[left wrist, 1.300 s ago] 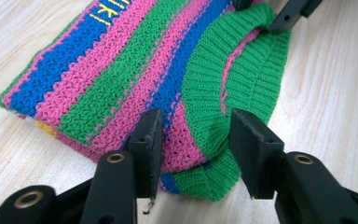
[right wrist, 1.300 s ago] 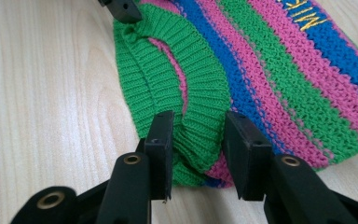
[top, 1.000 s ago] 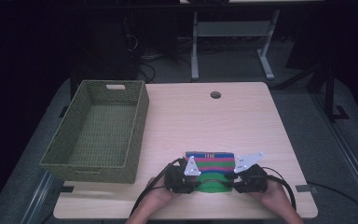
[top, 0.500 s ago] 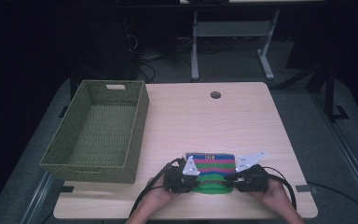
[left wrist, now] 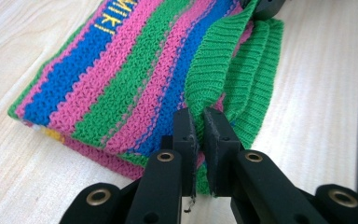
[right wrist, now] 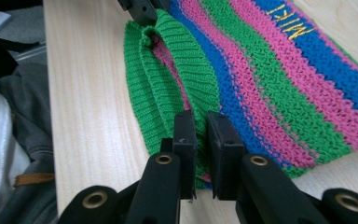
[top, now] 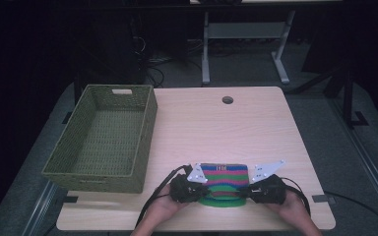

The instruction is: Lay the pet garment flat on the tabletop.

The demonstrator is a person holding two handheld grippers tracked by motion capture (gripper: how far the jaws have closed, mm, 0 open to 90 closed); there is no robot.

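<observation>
A folded knitted garment [top: 224, 181] with pink, blue and green stripes and a green ribbed hem lies near the table's front edge. My left gripper [top: 193, 187] holds its left end and my right gripper [top: 252, 189] its right end. In the left gripper view the knitted garment [left wrist: 135, 74] has its green hem pinched between the shut jaws of the left gripper [left wrist: 199, 122]. In the right gripper view the right gripper [right wrist: 201, 125] is shut on the hem of the garment [right wrist: 261, 70] the same way. Yellow letters mark a blue stripe.
A green woven basket [top: 103, 137] stands on the left part of the wooden table [top: 216, 128]. A round cable hole [top: 227, 100] sits near the table's far edge. A person's hands reach in from the bottom, and cables trail from both grippers.
</observation>
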